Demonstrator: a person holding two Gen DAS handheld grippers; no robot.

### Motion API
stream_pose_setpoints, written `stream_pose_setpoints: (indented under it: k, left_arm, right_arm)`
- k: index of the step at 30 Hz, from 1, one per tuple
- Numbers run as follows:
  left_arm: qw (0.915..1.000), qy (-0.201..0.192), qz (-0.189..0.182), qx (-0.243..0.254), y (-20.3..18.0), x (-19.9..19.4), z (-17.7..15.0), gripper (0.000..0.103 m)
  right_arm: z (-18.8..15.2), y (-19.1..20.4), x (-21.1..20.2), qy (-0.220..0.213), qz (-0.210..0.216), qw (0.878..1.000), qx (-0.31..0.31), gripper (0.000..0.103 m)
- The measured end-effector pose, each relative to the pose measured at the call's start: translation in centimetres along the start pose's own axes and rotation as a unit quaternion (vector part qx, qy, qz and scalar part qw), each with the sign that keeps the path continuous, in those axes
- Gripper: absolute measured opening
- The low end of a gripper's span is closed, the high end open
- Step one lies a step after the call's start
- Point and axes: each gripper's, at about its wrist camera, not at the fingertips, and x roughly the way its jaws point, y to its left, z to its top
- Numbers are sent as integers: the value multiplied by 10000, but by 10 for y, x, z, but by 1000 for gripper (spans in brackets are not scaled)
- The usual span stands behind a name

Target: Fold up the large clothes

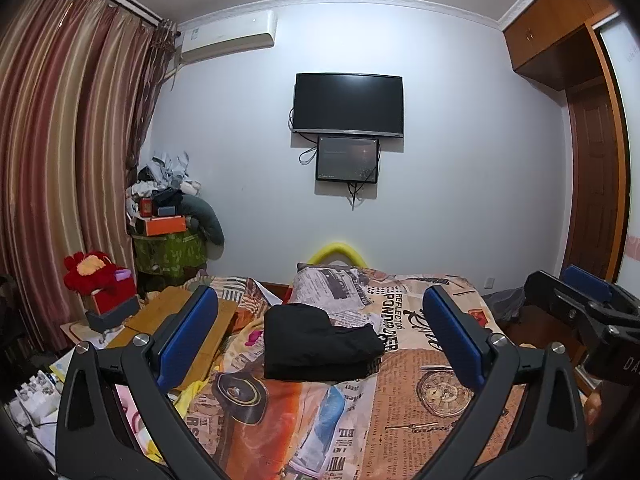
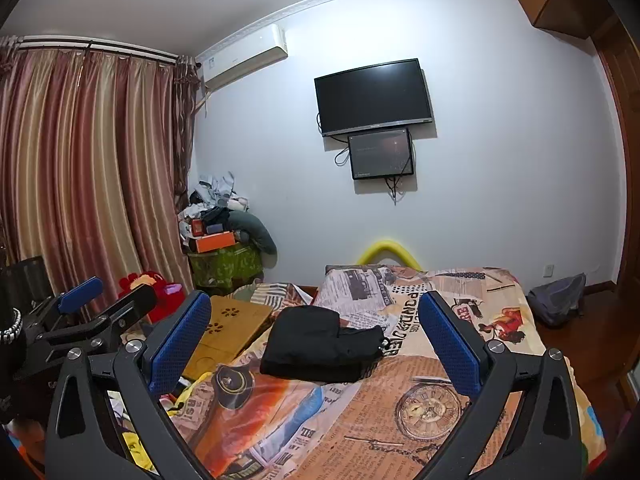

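A black garment [image 1: 320, 344] [image 2: 320, 346] lies folded into a compact bundle in the middle of the bed, on a newspaper-print cover [image 1: 420, 396] [image 2: 420, 404]. My left gripper [image 1: 322, 300] hangs open above the bed's near end, well short of the garment, with nothing between its blue pads [image 1: 188, 334]. My right gripper [image 2: 316, 306] is held level with it, also open and empty. Each gripper shows at the edge of the other's view: the right gripper [image 1: 576, 288] and the left gripper [image 2: 96, 292].
A wooden lap table [image 1: 176, 320] [image 2: 228, 332] rests on the bed's left side. Beyond it are a red plush toy [image 1: 94, 272], a green bin piled with boxes and clothes [image 1: 170, 248], and curtains. A TV [image 1: 348, 104] hangs on the far wall. A grey bag [image 2: 558, 294] lies on the floor at right.
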Motion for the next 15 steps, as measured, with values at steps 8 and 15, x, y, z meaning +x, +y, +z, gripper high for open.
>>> stream_pose_setpoints:
  k: [8,15]
  left_arm:
    - [9999,46,-112,-64,1,2,1,103]
    - [9998,96,-190,-7,-5,2,0,103]
  right_arm:
    - [-1,0,1,3,2,10000,29,103]
    - [-2,-4,0,8,8,10000,73,103]
